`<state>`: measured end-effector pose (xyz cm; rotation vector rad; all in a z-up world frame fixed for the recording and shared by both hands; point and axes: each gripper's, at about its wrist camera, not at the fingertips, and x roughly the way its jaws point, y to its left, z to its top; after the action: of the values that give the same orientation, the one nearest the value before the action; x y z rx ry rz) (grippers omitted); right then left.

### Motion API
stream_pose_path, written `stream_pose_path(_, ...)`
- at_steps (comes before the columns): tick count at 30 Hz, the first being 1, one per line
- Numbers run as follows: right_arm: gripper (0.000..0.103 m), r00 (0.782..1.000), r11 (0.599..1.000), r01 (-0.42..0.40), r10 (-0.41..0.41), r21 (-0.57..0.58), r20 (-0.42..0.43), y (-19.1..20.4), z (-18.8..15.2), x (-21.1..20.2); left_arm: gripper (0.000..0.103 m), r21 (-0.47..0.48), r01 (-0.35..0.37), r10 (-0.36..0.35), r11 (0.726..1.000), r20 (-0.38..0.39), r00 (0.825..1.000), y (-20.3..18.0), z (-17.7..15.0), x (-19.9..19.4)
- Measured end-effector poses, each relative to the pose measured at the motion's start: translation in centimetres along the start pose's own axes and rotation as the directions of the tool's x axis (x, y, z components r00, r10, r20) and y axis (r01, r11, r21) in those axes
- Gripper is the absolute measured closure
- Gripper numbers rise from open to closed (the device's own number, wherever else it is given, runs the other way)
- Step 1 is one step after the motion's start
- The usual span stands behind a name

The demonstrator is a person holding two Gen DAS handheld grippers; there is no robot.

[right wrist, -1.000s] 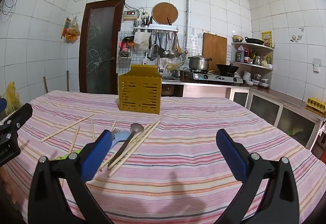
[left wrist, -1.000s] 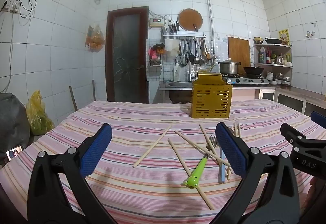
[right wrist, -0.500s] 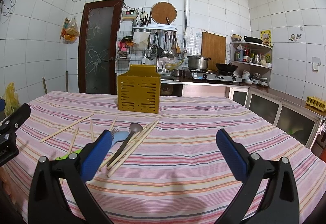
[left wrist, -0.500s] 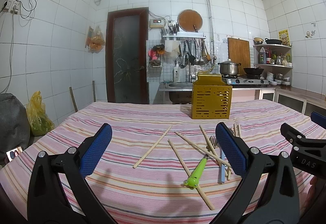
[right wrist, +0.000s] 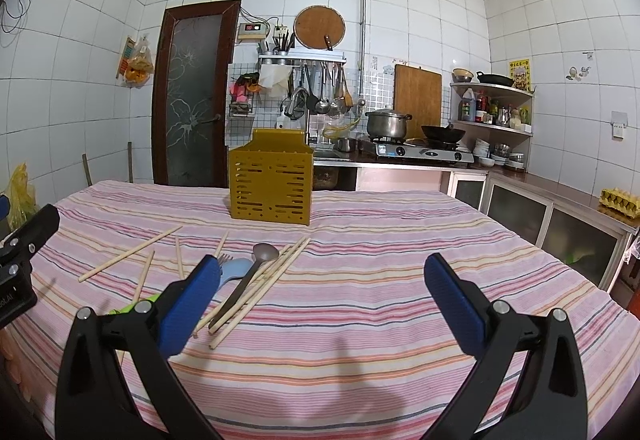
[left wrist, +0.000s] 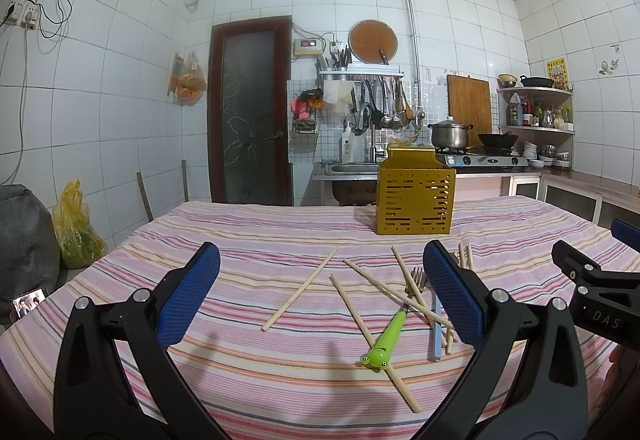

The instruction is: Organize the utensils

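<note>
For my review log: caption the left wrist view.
Open left claw above scattered chopsticks and frog-handled fork; yellow holder behind.

I see matt wooden chopsticks (left wrist: 301, 289), a glossy green plastic fork handle (left wrist: 387, 341), and striped woven tablecloth (right wrist: 380, 280) underneath.

A striped pink cloth (left wrist: 248, 240) covers the bench (right wrist: 400, 232). Toward its far side stands a yellow perforated utensil holder (right wrist: 271, 180), upright. Nearer, loose wooden chopsticks (left wrist: 300, 288) lie scattered and partly crossed. Among them lie a fork with a green frog-shaped handle (left wrist: 390, 336), a light blue spoon (right wrist: 234, 267) and a grey metal spoon (right wrist: 256, 268), the last beside a bundle of chopsticks (right wrist: 264, 280) lying roughly parallel.
</note>
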<state>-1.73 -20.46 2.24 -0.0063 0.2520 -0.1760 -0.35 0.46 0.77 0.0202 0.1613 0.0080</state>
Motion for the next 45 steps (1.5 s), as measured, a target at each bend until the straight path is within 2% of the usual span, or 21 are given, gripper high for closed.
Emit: stream_pose_path(45, 0.004, 1.0, 1.0, 0.013, -0.013, -0.007, 0.015, -0.1, 0.1, -0.7, 0.005, 0.013, -0.006, 0.006, 1.0, 0.026, 1.0, -0.1, 0.8, -0.5)
